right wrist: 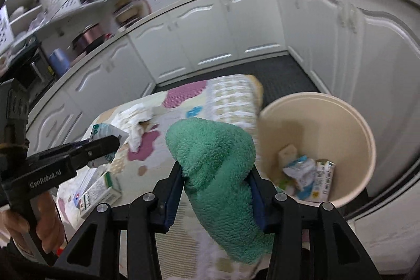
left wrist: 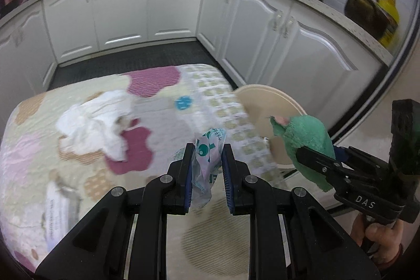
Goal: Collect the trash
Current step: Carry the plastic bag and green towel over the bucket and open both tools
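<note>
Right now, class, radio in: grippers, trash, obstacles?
Left gripper shut on plastic wrapper. Right gripper shut on green cloth. Bin alongside, nothing blocking.

Each scene was viewed from a gripper-mounted camera, looking forward and downward along the fingers at close range. The patterned tabletop (left wrist: 162, 106) (right wrist: 225, 96), bin (left wrist: 265, 101) (right wrist: 315, 120) and white cabinets (left wrist: 120, 15) (right wrist: 252, 17) were shared by both views.
</note>
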Action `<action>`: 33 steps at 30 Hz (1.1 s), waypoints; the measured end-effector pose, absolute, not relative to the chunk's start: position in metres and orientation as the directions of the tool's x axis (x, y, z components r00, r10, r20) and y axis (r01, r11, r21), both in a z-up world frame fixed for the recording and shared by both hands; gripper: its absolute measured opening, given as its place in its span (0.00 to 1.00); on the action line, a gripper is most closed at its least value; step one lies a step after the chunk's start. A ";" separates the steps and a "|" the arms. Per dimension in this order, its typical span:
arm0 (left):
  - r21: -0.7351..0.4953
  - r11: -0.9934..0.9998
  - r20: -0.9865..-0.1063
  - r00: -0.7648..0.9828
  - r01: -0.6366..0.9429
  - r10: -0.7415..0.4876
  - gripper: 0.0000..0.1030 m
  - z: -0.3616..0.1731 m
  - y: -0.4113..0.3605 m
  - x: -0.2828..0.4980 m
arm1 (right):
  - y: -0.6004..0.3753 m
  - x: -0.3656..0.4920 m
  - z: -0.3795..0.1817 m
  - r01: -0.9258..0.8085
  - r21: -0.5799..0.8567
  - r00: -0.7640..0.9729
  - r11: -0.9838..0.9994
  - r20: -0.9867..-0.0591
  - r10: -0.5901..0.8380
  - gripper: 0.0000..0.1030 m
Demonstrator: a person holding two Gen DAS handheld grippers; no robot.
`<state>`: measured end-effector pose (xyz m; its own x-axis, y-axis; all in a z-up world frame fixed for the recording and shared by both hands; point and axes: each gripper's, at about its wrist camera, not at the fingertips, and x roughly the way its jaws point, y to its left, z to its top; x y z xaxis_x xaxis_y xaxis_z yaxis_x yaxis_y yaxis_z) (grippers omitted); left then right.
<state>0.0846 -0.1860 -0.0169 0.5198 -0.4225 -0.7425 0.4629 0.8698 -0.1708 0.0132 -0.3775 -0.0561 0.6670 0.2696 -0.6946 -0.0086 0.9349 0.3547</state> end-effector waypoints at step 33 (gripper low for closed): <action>-0.290 0.802 -0.772 0.366 0.523 -0.519 0.45 -0.072 -0.331 0.143 | -0.500 0.046 -0.104 0.319 0.339 0.638 0.885 -0.767 0.063 0.61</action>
